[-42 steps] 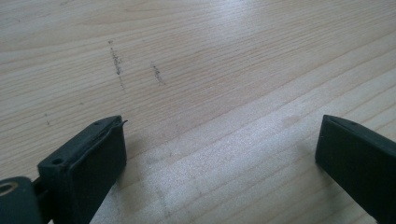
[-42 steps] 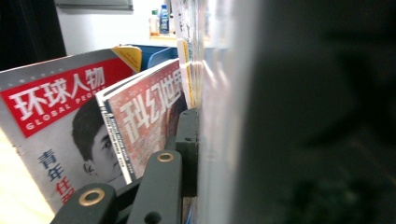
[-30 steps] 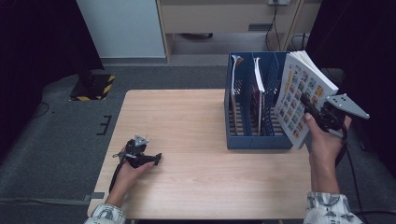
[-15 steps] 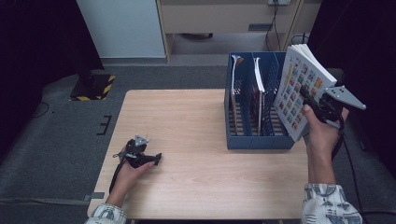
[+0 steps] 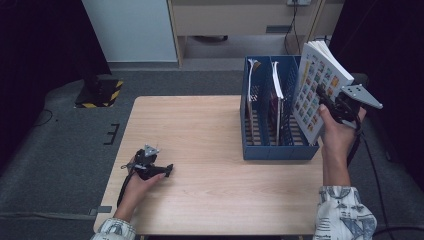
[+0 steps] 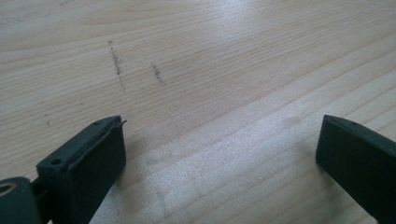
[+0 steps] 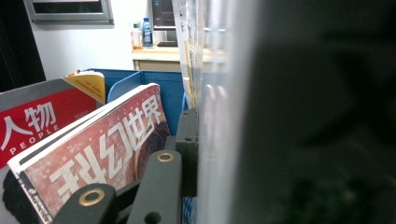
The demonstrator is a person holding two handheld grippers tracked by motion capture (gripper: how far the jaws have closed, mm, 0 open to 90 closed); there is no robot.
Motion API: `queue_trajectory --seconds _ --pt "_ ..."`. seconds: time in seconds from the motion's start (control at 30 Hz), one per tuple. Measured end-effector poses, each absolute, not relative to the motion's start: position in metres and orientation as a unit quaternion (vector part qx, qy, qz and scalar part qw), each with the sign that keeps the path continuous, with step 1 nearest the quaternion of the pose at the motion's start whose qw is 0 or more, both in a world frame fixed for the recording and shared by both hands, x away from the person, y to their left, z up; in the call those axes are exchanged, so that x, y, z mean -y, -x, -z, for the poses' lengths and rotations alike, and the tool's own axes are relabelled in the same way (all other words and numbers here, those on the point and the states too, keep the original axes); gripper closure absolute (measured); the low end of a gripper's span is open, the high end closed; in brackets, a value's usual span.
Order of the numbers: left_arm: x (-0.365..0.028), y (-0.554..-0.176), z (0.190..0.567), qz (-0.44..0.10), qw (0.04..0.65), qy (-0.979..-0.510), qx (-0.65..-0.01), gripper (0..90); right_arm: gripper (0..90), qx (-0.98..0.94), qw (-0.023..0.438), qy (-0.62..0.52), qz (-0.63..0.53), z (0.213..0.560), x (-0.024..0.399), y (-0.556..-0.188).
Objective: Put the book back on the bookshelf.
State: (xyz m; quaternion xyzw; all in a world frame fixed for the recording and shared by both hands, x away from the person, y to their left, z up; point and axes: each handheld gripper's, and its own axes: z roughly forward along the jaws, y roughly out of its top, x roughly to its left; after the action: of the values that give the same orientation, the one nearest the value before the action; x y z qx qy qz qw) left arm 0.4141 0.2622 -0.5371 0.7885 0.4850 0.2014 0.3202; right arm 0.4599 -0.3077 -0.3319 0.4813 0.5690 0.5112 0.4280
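So the right gripper (image 5: 327, 100) is clamped on a thick white-paged book with a grid of little colourful pictures on its cover (image 5: 316, 90), holding it upright and a bit tilted, just above the right end of the blue plastic slotted file rack (image 5: 277, 150) that sits at the right edge of the pale wooden table (image 5: 210, 130). My guess is it's gripped by its lower right side so the bottom edge stays free to drop into the empty rightmost slot; the tilt looks like lining it up with the dividers. Not in yet though, the book's bottom corner hangs near the rack's right wall, and I can't tell if it touches.

In the right gripper view you see one black jaw pressed flat against the book's cover (image 7: 219, 116), with two magazines already standing in the rack behind it: a red-covered magazine with PEOPLE printed on it (image 7: 37, 126) and a reddish magazine with big white characters (image 7: 102, 154). They lean in their own slots, which leaves the last compartment open.

The left gripper (image 5: 167, 171) just lies low near the table's front left corner, jaws wide apart with nothing but bare wood between them (image 6: 219, 154). Seems parked there so it's out of the way, since one hand is enough for a book like this
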Motion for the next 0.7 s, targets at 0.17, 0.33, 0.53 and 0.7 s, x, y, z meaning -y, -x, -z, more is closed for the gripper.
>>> queue_trajectory --seconds 0.17,0.33,0.53,0.7 --pt "-0.262 -0.415 0.537 -0.201 0.321 -0.787 -0.487 0.6 73.9 -0.564 0.431 -0.483 -0.513 0.333 0.305 -0.467" --pt "-0.262 -0.415 0.537 -0.201 0.321 -0.787 -0.487 0.6 73.9 -0.556 0.426 -0.488 -0.521 0.337 0.298 -0.475" --pt "-0.262 -0.415 0.537 -0.201 0.321 -0.787 -0.486 0.5 73.9 -0.567 0.429 -0.485 -0.509 0.342 0.299 -0.477" --pt "-0.262 -0.415 0.537 -0.201 0.321 -0.787 -0.487 0.5 73.9 -0.572 0.425 -0.483 -0.509 0.352 0.298 -0.483"
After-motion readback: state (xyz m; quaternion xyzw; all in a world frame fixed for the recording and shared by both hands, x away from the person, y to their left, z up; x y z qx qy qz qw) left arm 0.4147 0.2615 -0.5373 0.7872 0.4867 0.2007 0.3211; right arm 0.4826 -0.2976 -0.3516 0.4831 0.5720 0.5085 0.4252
